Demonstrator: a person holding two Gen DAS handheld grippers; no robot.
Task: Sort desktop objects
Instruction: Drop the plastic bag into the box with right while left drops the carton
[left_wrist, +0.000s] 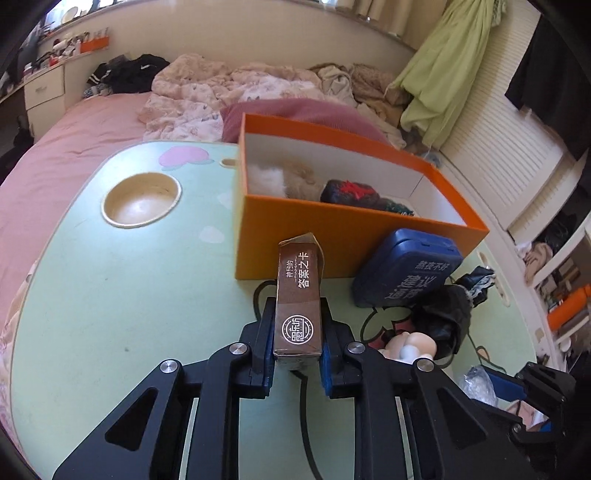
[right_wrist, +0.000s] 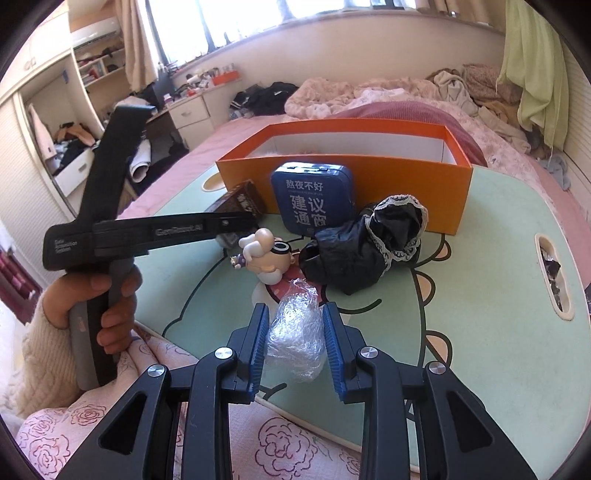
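My left gripper (left_wrist: 297, 317) is shut on a brown card box (left_wrist: 298, 295) with white Chinese lettering and holds it above the green table (left_wrist: 129, 295), just in front of the orange box (left_wrist: 332, 236). The card box also shows in the right wrist view (right_wrist: 243, 201). My right gripper (right_wrist: 295, 317) has its blue pads on both sides of a crumpled clear plastic wrap (right_wrist: 295, 332), which rests on the table (right_wrist: 480, 295). A blue tin (right_wrist: 314, 197) leans on the orange box (right_wrist: 369, 173). A small figurine (right_wrist: 267, 254) and a black lace-trimmed cloth (right_wrist: 365, 243) lie between.
The orange box holds fluffy items (left_wrist: 284, 177) and a dark knitted piece (left_wrist: 351, 192). A round cup recess (left_wrist: 142, 199) sits in the table at the left. The table stands on a pink bed (left_wrist: 55, 155) with rumpled bedding behind. My left hand holds its gripper handle (right_wrist: 107, 258).
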